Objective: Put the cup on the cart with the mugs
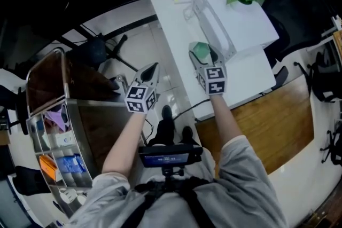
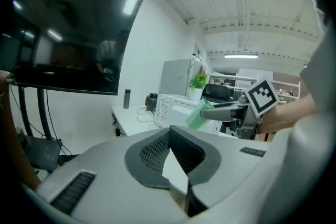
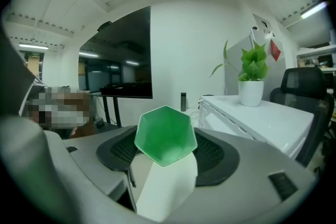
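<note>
Wood-decked cart (image 1: 45, 83) sits off to the left, and nothing has been delivered to it yet. Right gripper (image 1: 200, 55) has its jaws clamped on the green cup (image 3: 165, 136), up over the white table (image 1: 176, 24) edge, well apart from the cart. Left gripper (image 1: 152, 69) is empty, jaws pinched together. The carry across and the set-down are both left.

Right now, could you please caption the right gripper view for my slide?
Right gripper holding a green hexagonal cup, potted plant on the white table beyond.
</note>
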Tool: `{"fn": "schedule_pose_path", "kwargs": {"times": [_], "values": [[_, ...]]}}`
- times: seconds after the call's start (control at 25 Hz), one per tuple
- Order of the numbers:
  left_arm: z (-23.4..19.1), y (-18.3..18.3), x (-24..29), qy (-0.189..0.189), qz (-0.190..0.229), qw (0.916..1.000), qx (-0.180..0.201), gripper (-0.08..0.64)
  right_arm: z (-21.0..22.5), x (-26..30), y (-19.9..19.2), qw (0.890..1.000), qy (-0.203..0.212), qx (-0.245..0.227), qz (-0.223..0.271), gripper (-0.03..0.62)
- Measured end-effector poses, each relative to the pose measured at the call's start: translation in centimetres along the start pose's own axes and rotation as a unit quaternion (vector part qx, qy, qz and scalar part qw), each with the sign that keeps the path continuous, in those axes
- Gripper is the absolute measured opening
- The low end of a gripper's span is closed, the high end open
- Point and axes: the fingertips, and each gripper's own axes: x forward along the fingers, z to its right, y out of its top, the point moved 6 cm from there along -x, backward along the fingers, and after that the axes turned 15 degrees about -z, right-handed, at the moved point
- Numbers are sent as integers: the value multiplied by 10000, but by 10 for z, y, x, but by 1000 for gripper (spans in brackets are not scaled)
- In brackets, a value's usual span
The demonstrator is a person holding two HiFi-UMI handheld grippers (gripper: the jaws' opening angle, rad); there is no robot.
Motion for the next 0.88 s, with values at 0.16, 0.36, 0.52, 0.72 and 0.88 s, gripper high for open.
{"fn": "schedule_pose_path", "kwargs": {"times": [0.16, 0.36, 0.52, 0.72, 0.88], "values": [[23, -10, -23, 129, -31, 9999, 29, 6, -9, -37, -19, 9997, 254, -41, 52, 310], [54, -22, -59, 345, 16, 9993, 113, 5, -23, -78, -36, 9982, 540, -221, 118, 310], [66, -33, -91, 511, 22, 9987, 45, 6, -44, -109, -45, 9969, 724, -289, 111, 310], [73, -48, -136, 665, 154, 9977, -9, 5, -71, -134, -59, 9963, 775, -377, 74, 310], [74, -65, -176, 832, 255, 9962, -19, 5, -103, -147, -65, 9953, 821, -492, 108, 310]]}}
